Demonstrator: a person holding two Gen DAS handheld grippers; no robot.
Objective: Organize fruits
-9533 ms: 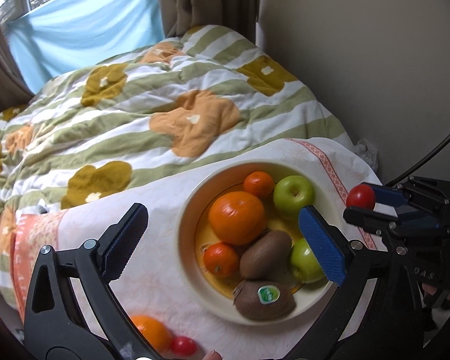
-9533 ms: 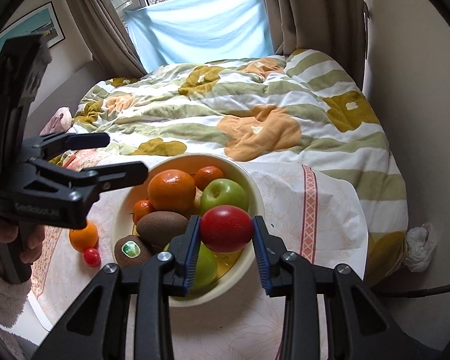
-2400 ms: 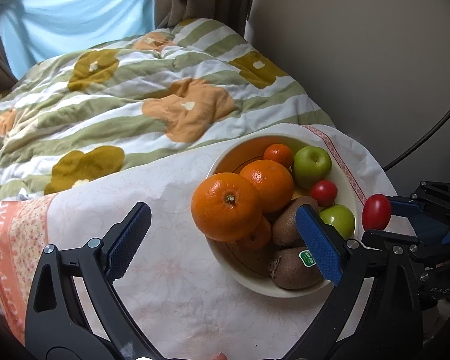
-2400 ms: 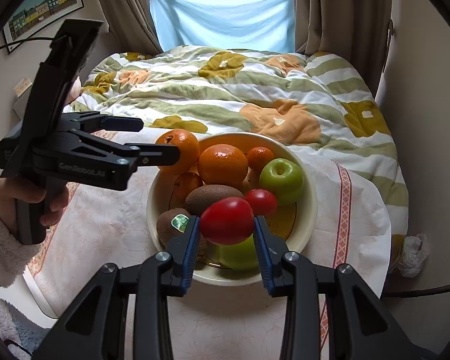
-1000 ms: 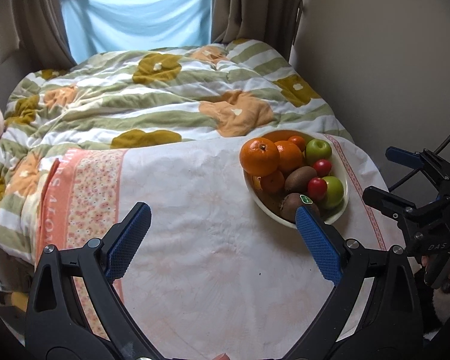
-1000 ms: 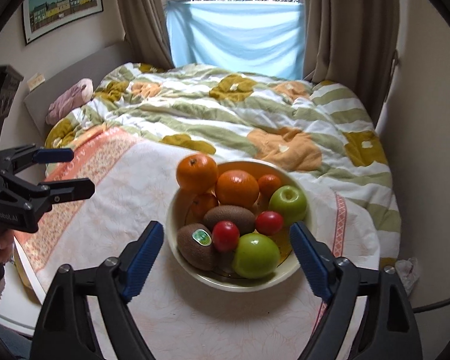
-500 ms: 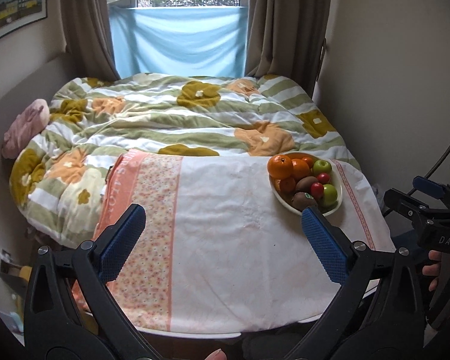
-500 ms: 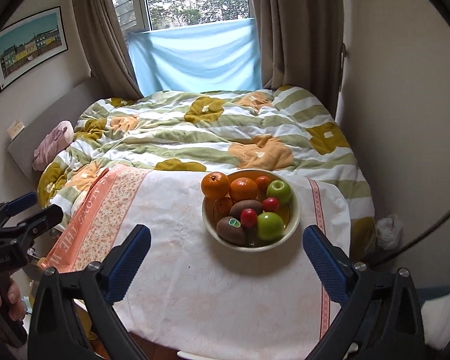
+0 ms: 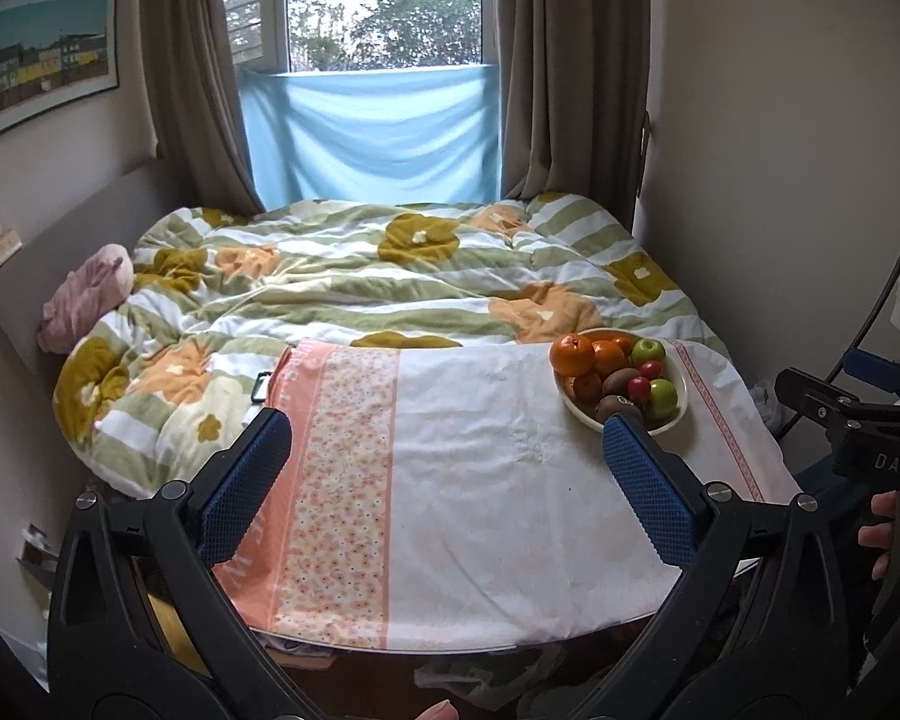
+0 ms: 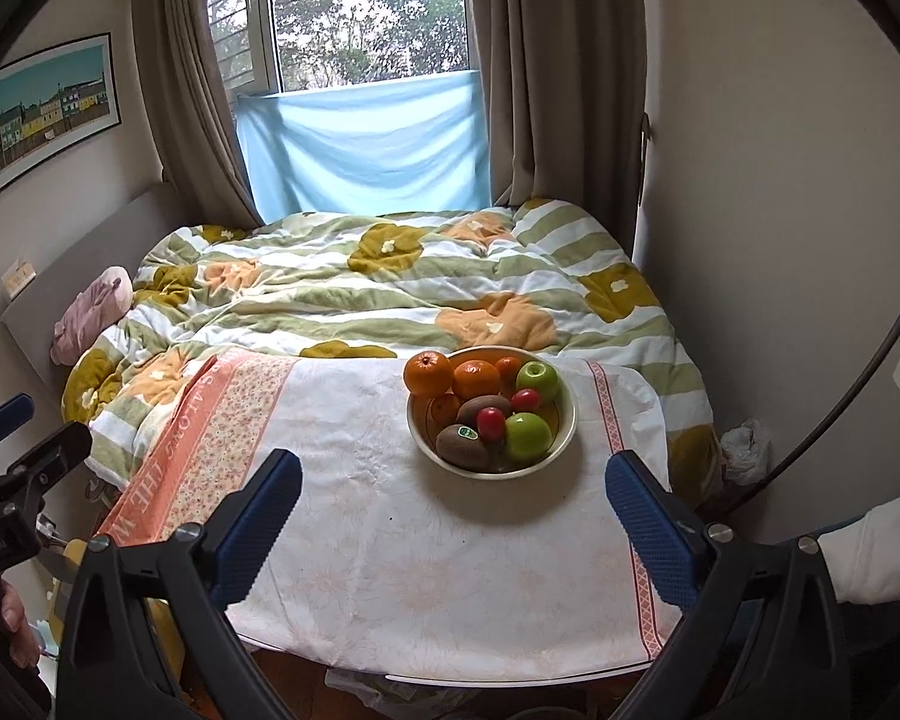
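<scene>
A cream bowl [image 10: 563, 433] [image 9: 678, 410] stands on the table's far right part, heaped with fruit: oranges [image 10: 428, 371], green apples [image 10: 528, 435], kiwis [image 10: 462, 445] and red tomatoes [image 10: 490, 422]. My right gripper [image 10: 453, 525] hangs open well back from the bowl, above the table's near edge, with nothing between its fingers. My left gripper [image 9: 450, 480] is also open and empty, over the near left of the table. The right gripper [image 9: 852, 396] also shows at the right edge of the left wrist view.
A white tablecloth [image 10: 390, 540] with an orange floral band [image 9: 336, 480] covers the table. Behind it lies a bed with a green striped floral duvet [image 10: 390, 288]. A wall stands close on the right; a window with curtains is at the back.
Both grippers have pulled further back and up from the table, so the bowl looks smaller. The fruit in the bowl has not moved.
</scene>
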